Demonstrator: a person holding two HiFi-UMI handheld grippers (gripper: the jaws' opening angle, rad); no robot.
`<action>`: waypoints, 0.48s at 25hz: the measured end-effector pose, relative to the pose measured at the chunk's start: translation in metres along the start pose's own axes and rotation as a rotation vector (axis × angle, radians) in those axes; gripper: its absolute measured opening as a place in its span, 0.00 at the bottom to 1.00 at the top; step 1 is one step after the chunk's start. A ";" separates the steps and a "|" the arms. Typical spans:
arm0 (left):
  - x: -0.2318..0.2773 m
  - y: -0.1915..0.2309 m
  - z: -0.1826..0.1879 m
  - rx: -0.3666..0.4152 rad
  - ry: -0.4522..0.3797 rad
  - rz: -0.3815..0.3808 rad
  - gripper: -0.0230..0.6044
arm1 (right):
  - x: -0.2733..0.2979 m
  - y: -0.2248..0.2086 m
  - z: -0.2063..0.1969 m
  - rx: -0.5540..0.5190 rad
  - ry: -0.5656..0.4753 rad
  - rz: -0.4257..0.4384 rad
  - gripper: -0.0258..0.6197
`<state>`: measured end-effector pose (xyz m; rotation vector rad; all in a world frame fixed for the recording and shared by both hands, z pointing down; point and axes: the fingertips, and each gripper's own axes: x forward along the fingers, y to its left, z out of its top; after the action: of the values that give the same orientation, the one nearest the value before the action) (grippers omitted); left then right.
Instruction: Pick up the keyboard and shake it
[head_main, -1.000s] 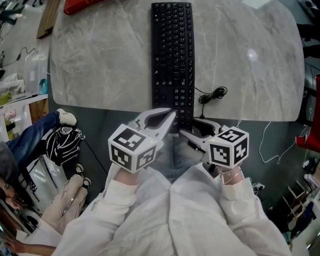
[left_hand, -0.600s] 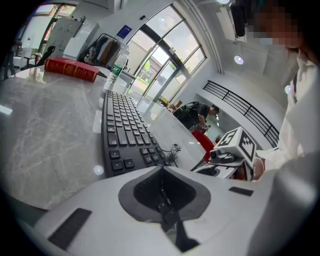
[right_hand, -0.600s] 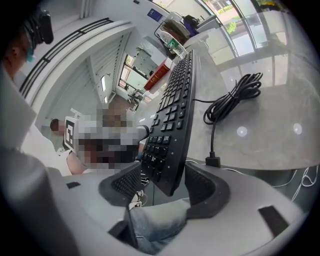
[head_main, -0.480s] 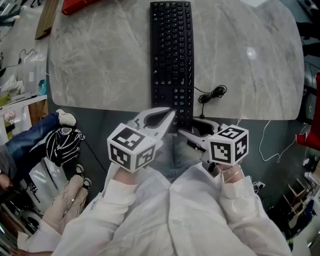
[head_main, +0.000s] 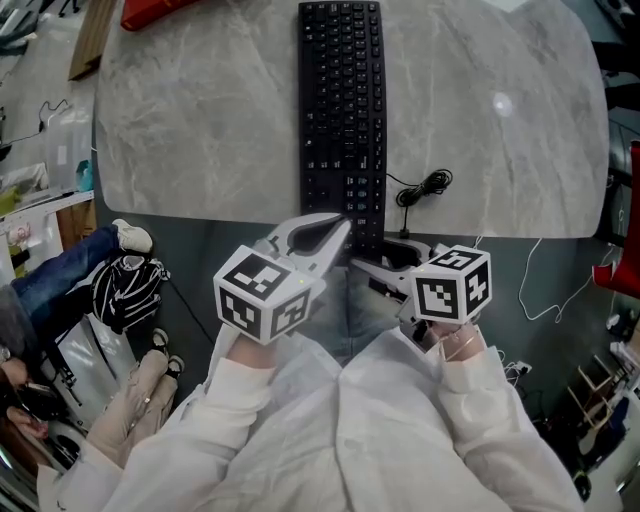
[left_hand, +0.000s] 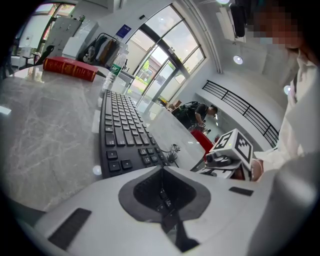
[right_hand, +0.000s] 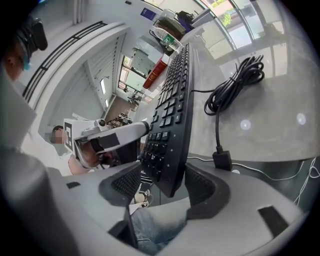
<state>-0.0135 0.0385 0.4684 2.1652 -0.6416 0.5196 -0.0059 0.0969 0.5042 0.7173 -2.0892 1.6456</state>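
Right gripper has its jaws spread wide, and they have just been opening. The near end of the keyboard stands between them in the right gripper view, with a gap on either side, so neither pad presses on it. Left gripper is closed tight with nothing in it. Its tip sits at the table's near edge, just beside the keyboard's near left corner.

Black and flat, the keyboard lies keys up on the grey marbled table. Its long axis runs straight from the near edge towards the far edge, roughly midway between the left and right edges. One short end points at the person, the other at the far edge. The near end — the one with the number block — overhangs the near edge a little, and that overhang is what the right gripper straddles.

Its cable lies coiled on the table just right of the near end, close to the near edge. A red book lies at the far left corner, well apart from the keyboard.
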 end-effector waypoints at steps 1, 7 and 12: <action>0.000 0.000 0.000 0.000 0.001 0.001 0.06 | 0.000 0.000 0.000 0.005 -0.001 0.005 0.43; -0.002 0.002 0.000 -0.001 0.003 0.004 0.06 | 0.009 -0.001 -0.006 0.021 0.036 0.023 0.43; -0.003 0.005 0.002 -0.002 0.000 0.009 0.06 | 0.021 0.002 -0.008 0.026 0.045 0.039 0.44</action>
<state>-0.0186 0.0356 0.4684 2.1617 -0.6512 0.5238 -0.0244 0.1016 0.5168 0.6454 -2.0663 1.6974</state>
